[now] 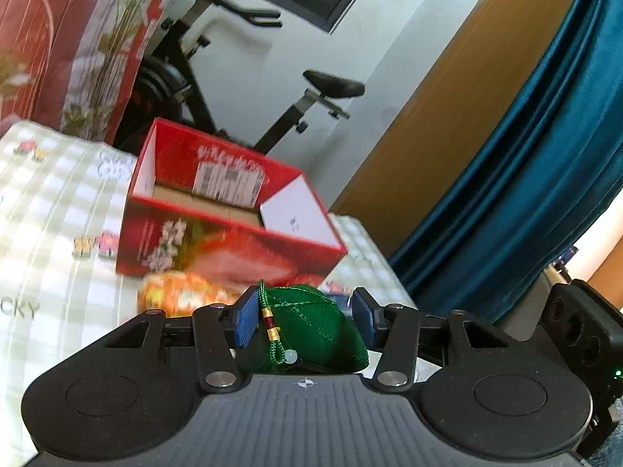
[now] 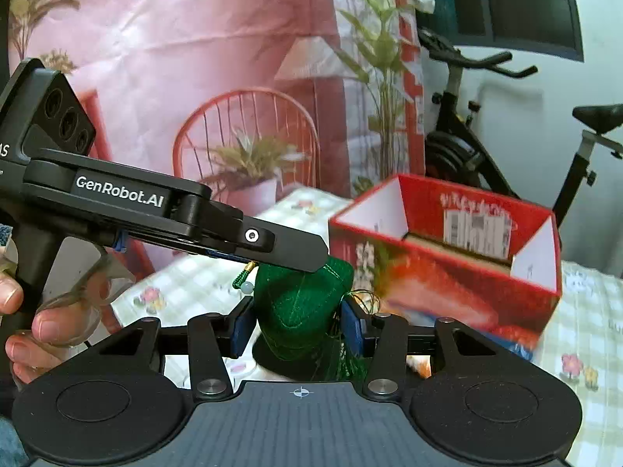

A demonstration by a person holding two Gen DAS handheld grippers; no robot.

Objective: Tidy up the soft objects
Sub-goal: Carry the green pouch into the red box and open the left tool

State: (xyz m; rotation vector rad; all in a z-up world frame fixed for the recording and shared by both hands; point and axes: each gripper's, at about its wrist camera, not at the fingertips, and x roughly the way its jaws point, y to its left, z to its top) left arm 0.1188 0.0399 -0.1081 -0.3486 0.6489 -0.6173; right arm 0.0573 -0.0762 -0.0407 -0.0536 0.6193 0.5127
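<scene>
A green stuffed sachet (image 1: 311, 323) with stitched seams, a cord with gold and red beads and a pale bead hangs above the checked cloth. My left gripper (image 1: 305, 321) is shut on it, blue pads at both sides. My right gripper (image 2: 298, 329) is also shut on the same green sachet (image 2: 300, 311); the left gripper's finger (image 2: 288, 251) lies across its top in the right wrist view. An open red box (image 1: 233, 241) stands just beyond, its inside showing only a cardboard floor. An orange patterned soft thing (image 1: 179, 295) lies in front of the box.
The checked cloth (image 1: 58, 214) covers the surface under everything. An exercise bike (image 1: 311, 97) stands behind the box, a blue curtain (image 1: 525, 155) at the right, a pink printed backdrop (image 2: 175, 58) at the left. A hand (image 2: 43, 327) holds the left gripper's handle.
</scene>
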